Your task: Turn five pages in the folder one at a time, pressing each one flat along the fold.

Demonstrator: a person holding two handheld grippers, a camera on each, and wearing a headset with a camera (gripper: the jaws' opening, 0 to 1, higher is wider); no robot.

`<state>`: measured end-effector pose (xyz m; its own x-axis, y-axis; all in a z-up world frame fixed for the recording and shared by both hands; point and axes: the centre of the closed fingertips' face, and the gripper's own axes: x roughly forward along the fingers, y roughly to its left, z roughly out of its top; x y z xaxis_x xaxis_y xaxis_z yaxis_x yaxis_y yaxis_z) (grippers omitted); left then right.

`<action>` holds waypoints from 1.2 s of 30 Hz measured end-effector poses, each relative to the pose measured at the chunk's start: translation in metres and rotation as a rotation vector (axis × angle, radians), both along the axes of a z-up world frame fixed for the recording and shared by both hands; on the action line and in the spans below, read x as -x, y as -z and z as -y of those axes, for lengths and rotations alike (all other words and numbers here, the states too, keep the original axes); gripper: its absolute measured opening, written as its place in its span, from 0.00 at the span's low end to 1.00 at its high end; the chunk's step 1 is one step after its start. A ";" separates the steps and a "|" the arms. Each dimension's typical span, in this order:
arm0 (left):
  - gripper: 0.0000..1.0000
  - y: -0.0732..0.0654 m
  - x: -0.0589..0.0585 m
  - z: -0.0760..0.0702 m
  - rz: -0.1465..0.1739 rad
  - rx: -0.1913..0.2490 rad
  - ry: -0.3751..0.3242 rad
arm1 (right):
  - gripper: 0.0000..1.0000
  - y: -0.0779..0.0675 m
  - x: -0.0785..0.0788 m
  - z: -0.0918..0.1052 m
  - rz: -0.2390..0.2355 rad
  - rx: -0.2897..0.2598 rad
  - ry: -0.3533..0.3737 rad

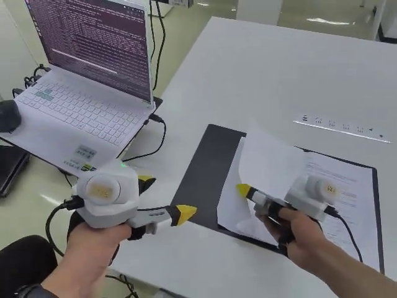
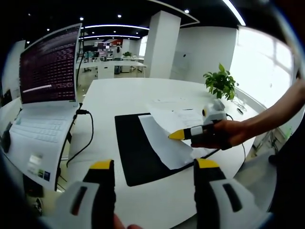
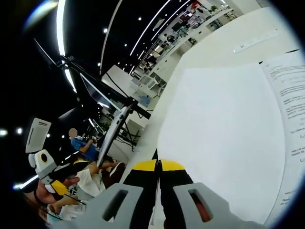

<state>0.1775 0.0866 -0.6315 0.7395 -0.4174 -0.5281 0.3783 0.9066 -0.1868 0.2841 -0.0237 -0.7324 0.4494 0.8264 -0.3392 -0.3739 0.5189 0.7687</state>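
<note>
A black folder (image 1: 203, 175) lies open on the white table (image 1: 260, 68), with printed sheets (image 1: 350, 186) on its right half. My right gripper (image 1: 245, 190) is shut on the lower edge of one white page (image 1: 272, 160) and holds it raised and curled above the folder. In the right gripper view the yellow tips (image 3: 158, 165) meet, with the page (image 3: 219, 124) spread beyond them. My left gripper (image 1: 166, 197) hovers open near the folder's front left corner, off the paper. Its jaws (image 2: 154, 164) stand wide apart, framing the folder (image 2: 131, 143) and the right gripper (image 2: 178, 135).
An open laptop (image 1: 93, 74) sits at the left on a lower surface, with cables (image 1: 147, 148) trailing toward the table edge and a dark mouse (image 1: 7, 115) beside it. A white strip (image 1: 341, 127) lies beyond the folder. A potted plant (image 2: 221, 83) stands at the table's far end.
</note>
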 end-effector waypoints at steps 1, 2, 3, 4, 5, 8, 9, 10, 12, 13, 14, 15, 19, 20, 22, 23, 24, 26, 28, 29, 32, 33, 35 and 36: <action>0.67 0.000 0.000 0.000 0.000 0.001 0.000 | 0.00 0.004 -0.001 -0.001 -0.013 0.000 0.004; 0.67 0.000 0.001 0.000 -0.001 -0.002 0.002 | 0.00 0.007 -0.001 -0.002 -0.026 -0.003 0.011; 0.67 0.001 0.002 0.000 -0.006 -0.008 0.007 | 0.00 0.012 -0.002 -0.003 -0.059 -0.005 0.024; 0.67 0.001 0.002 0.001 -0.008 -0.008 0.008 | 0.00 0.015 -0.002 -0.003 -0.073 -0.002 0.031; 0.67 0.001 0.003 0.001 -0.010 -0.005 0.007 | 0.00 0.018 -0.003 -0.004 -0.072 0.002 0.032; 0.67 0.000 0.003 0.002 -0.009 0.001 0.002 | 0.00 0.023 -0.003 -0.006 -0.084 0.007 0.035; 0.67 0.000 0.004 0.003 -0.009 0.002 0.002 | 0.00 0.025 -0.003 -0.008 -0.086 0.008 0.033; 0.67 0.000 0.004 0.003 -0.010 0.002 0.002 | 0.00 0.026 -0.004 -0.008 -0.086 0.009 0.033; 0.67 0.001 0.004 0.003 -0.010 0.004 0.002 | 0.00 0.029 -0.004 -0.009 -0.092 0.011 0.034; 0.67 0.002 0.004 0.003 -0.011 0.009 0.001 | 0.00 0.031 -0.004 -0.010 -0.091 0.014 0.034; 0.67 0.003 0.005 0.003 -0.013 0.012 0.002 | 0.00 0.032 -0.004 -0.010 -0.090 0.016 0.036; 0.67 0.005 0.006 0.004 -0.017 0.012 0.005 | 0.00 0.033 -0.004 -0.011 -0.091 0.017 0.038; 0.67 0.009 0.007 0.002 -0.023 -0.001 0.016 | 0.01 0.039 -0.003 -0.014 -0.098 0.028 0.043; 0.67 0.009 0.008 0.001 -0.024 -0.001 0.016 | 0.02 0.039 -0.001 -0.015 -0.100 0.029 0.043; 0.67 0.010 0.007 -0.001 -0.023 -0.002 0.014 | 0.05 0.040 0.001 -0.017 -0.103 0.030 0.036; 0.67 0.009 0.007 -0.003 -0.022 -0.001 0.012 | 0.08 0.040 0.004 -0.019 -0.099 0.029 0.018; 0.67 0.010 0.006 -0.005 -0.020 0.000 0.008 | 0.14 0.041 0.008 -0.022 -0.088 0.043 -0.016; 0.66 0.011 0.006 -0.008 -0.021 -0.005 0.001 | 0.28 0.042 0.015 -0.026 -0.081 0.055 -0.045; 0.66 0.013 0.006 -0.011 -0.023 -0.007 0.000 | 0.31 0.040 0.020 -0.027 -0.071 0.053 -0.053; 0.66 0.013 0.007 -0.011 -0.023 -0.009 0.000 | 0.31 0.041 0.020 -0.027 -0.070 0.057 -0.057; 0.66 0.014 0.009 -0.012 -0.025 -0.010 -0.001 | 0.33 0.039 0.020 -0.027 -0.076 0.042 -0.054; 0.66 0.015 0.009 -0.013 -0.025 -0.009 -0.002 | 0.34 0.039 0.020 -0.027 -0.078 0.038 -0.057; 0.66 0.017 0.010 -0.012 -0.029 -0.006 -0.003 | 0.36 0.038 0.021 -0.029 -0.065 0.047 -0.075; 0.66 0.018 0.011 -0.011 -0.030 -0.005 -0.002 | 0.38 0.035 0.021 -0.029 -0.056 0.045 -0.080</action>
